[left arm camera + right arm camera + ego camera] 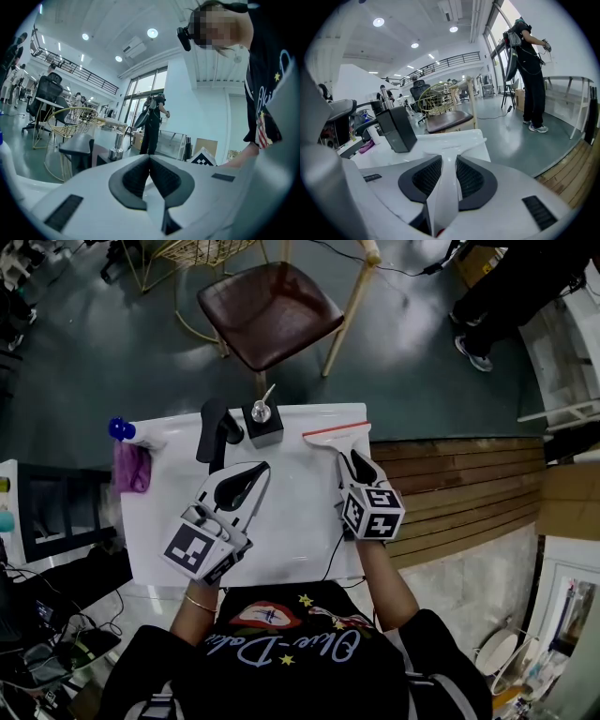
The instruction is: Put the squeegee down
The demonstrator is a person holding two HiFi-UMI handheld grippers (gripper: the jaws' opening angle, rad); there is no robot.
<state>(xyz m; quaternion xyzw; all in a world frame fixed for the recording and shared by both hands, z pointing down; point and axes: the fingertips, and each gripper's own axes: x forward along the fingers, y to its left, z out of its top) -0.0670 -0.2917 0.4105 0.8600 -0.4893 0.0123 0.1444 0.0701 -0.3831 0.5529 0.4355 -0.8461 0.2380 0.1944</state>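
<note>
Lying near the upper middle of the head view, the squeegee [336, 434] has its red-edged blade along the far edge of the white tabletop [291, 540], and the blade appears to rest on that surface, though whether it bears its full weight there I cannot tell; its white handle runs back toward the lower part of the frame and sits between the jaws of the right gripper [354, 465], whose dark pads in the right gripper view seem to press on it from both sides, so the grip looks not yet let go; the left gripper [255, 474], left of centre over the tabletop, has its jaws brought together with nothing between them and takes no part; further out, a small black box [262, 423] with a metal piece on top stands at the far edge just left of the blade, and a purple cloth [131, 468] lies at the left edge; by my judgement the lowering is as good as done, and what is left is to free the handle and draw the right gripper clear without dragging the blade off the edge.
</note>
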